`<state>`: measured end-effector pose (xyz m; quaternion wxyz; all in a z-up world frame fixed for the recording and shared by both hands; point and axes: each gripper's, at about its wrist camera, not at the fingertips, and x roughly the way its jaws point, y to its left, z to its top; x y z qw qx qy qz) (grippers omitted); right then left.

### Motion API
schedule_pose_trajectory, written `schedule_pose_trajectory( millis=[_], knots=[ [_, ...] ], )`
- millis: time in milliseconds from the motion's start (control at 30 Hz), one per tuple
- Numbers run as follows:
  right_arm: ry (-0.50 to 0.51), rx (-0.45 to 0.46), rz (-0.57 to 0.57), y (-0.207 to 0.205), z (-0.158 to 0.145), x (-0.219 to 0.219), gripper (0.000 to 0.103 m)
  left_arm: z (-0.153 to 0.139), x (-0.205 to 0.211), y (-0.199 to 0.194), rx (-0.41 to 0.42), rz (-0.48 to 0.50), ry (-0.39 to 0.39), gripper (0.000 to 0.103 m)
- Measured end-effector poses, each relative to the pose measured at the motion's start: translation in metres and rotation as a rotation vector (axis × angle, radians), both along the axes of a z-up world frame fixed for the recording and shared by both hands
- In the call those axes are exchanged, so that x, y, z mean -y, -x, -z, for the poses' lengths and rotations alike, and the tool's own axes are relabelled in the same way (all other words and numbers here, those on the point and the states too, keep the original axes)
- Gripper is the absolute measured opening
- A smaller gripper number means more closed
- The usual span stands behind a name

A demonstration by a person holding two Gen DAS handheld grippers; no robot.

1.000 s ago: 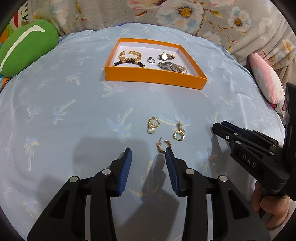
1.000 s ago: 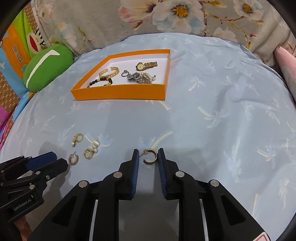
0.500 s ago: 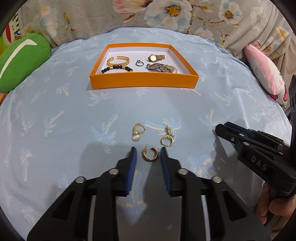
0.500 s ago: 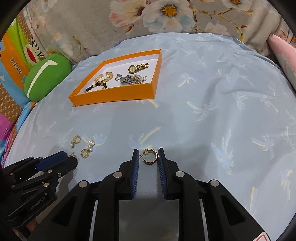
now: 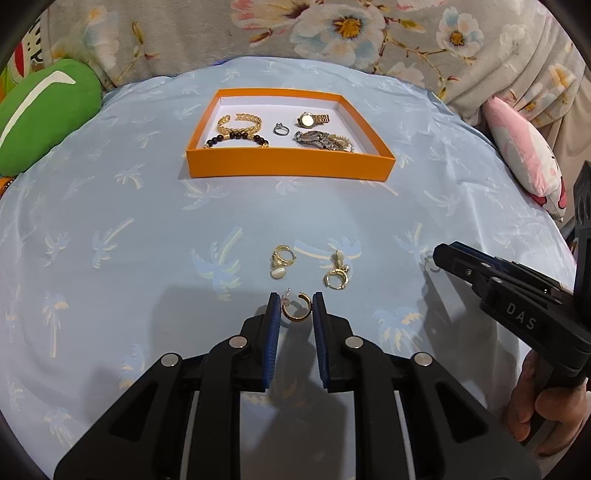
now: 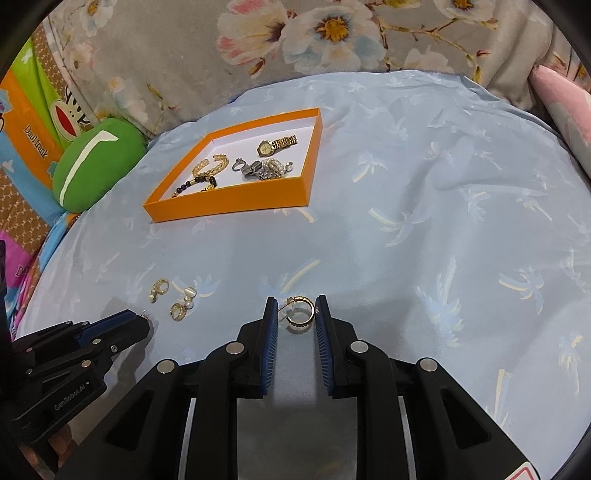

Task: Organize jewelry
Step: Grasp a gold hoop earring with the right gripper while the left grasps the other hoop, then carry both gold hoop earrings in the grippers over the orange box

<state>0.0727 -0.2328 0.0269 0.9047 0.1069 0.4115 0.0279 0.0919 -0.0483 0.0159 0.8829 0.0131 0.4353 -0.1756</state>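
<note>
1. Bedding: a pale blue sheet (image 5: 110, 229) printed with palm trees covers the surface, with a grey floral blanket (image 5: 332, 33) along its far edge.
2. An orange tray (image 5: 291, 168) sits near the far edge of the sheet. It holds a gold cuff (image 5: 240, 123), a dark bead bracelet (image 5: 236, 138), a silver ring (image 5: 281, 129), a gold watch (image 5: 312, 119) and a tangle of silver chain (image 5: 323, 140).
3. The left gripper (image 5: 294, 312) is at the near edge of the sheet, its blue-padded fingers closed on a gold hoop earring (image 5: 296, 310).
4. Just beyond it, two pearl drop earrings (image 5: 281, 260) (image 5: 337, 275) lie side by side on the sheet, apart from each other.
5. The right gripper (image 6: 295, 315) is farther right along the near edge, its fingers pinching a second gold hoop (image 6: 301, 312).
6. A green cushion (image 5: 40, 110) rests at the far left corner and a pink cushion (image 5: 524, 158) at the right edge.
</note>
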Motion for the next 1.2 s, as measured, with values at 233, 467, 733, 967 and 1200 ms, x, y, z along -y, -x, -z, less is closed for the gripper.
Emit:
schedule_pose_trajectory(
  millis=[233, 467, 733, 967, 1200],
  knots=[
    [-0.016, 0.042, -0.023, -0.008, -0.024, -0.005, 0.019, -0.014, -0.008, -0.01, 0.026, -0.027, 0.001, 0.017],
    [0.003, 0.081, -0.042, -0.043, -0.04, -0.009, 0.019, -0.036, -0.017, -0.043, 0.083, -0.048, -0.006, 0.017],
    [-0.003, 0.101, -0.04, -0.112, -0.049, -0.007, 0.019, -0.066, -0.012, -0.113, 0.146, -0.055, -0.001, 0.017],
    [0.007, 0.095, -0.032, -0.165, -0.042, -0.007, 0.019, -0.071, 0.01, -0.173, 0.181, -0.055, -0.005, 0.017],
    [0.017, 0.074, -0.043, -0.199, -0.026, -0.014, 0.02, -0.054, 0.03, -0.218, 0.168, -0.054, -0.019, 0.017]
  ],
)
